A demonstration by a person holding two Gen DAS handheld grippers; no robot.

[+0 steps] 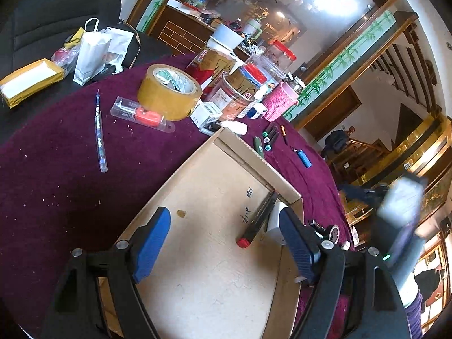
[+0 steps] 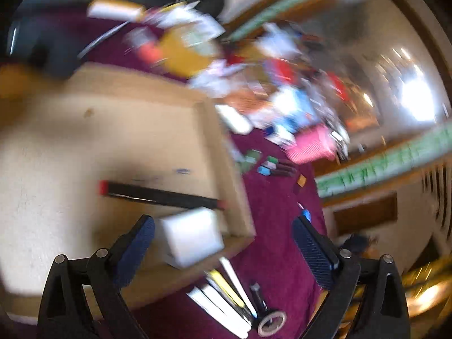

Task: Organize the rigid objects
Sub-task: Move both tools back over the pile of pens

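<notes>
Left wrist view: left gripper [image 1: 226,240] w/ jaws apart, nothing between the blue pads, over a shallow cardboard tray [image 1: 254,152] on a purple tablecloth [image 1: 56,183]. In the tray: 1 black marker w/ red cap [image 1: 258,221] along the right wall, 1 white block [image 1: 275,223] just beside it in the corner. Handwritten marks on the tray floor, not legible. On the cloth beyond: 1 roll of brown packing tape [image 1: 169,96], 1 clear case w/ orange tool [image 1: 142,114] touching it, 1 blue pen [image 1: 99,132], 1 blue lighter [image 1: 304,158], approx. 3 green-capped markers [image 1: 268,139], 1 pink knit-sleeved cup [image 1: 279,101], several red-lidded jars [image 1: 248,76] w/ print too small to read.

Right wrist view (heavy blur): right gripper [image 2: 223,251] released, jaws wide; the white block [image 2: 192,237] sits between them in the tray [image 2: 220,147] corner, left pad just beside it, right pad well apart. Black marker [image 2: 161,195] lies just behind the block. Below the tray on the cloth: white and yellow flat items [image 2: 226,291], count unclear, and 1 small tape roll [image 2: 271,323].
</notes>
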